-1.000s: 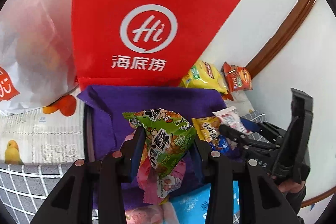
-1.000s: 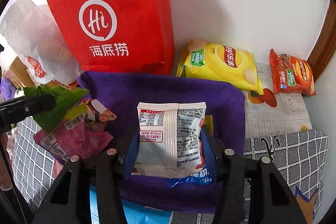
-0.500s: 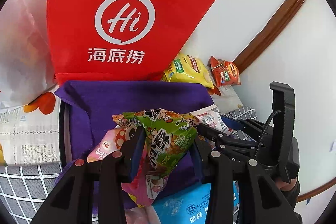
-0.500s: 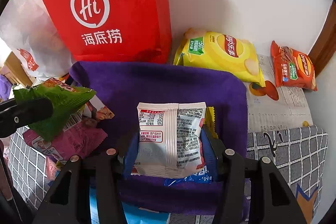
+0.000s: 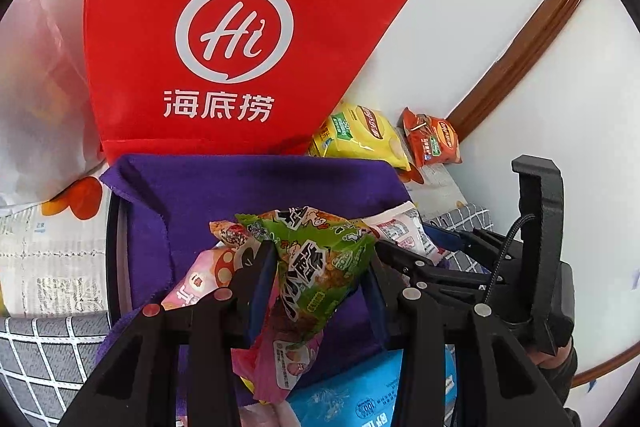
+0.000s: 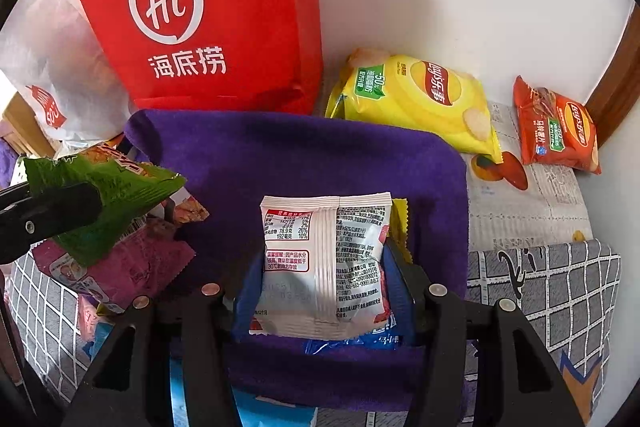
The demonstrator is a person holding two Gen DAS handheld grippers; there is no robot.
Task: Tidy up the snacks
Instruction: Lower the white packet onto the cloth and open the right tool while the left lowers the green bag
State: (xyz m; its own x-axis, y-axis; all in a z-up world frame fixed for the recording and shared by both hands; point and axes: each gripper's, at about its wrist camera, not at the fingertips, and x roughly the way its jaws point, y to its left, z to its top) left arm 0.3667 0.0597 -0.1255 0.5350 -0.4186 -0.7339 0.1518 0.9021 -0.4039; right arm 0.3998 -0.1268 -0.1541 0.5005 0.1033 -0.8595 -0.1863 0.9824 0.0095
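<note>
While both hands hover over the purple cloth [image 6: 320, 155], each pair of jaws carries a snack. Left gripper [image 5: 320, 267]: jaws clamped on the green snack packet [image 5: 316, 267], which hangs long axis tilted down toward the camera, with a pink packet [image 5: 280, 359] caught below it. Right gripper [image 6: 324, 275]: jaws clamped on the white sachet [image 6: 324, 259], upright between the pads, seam side showing, long axis running away from the jaws. Ahead of both jaws lies bare cloth; beyond it stands the red bag [image 6: 208, 7]. Past the cloth, right of the right jaws, lie the yellow chip bag [image 6: 420, 99] and orange chip bag [image 6: 556, 127]. Judgement: release spot is straight ahead; the right hand looks nearer the cloth's centre.
</note>
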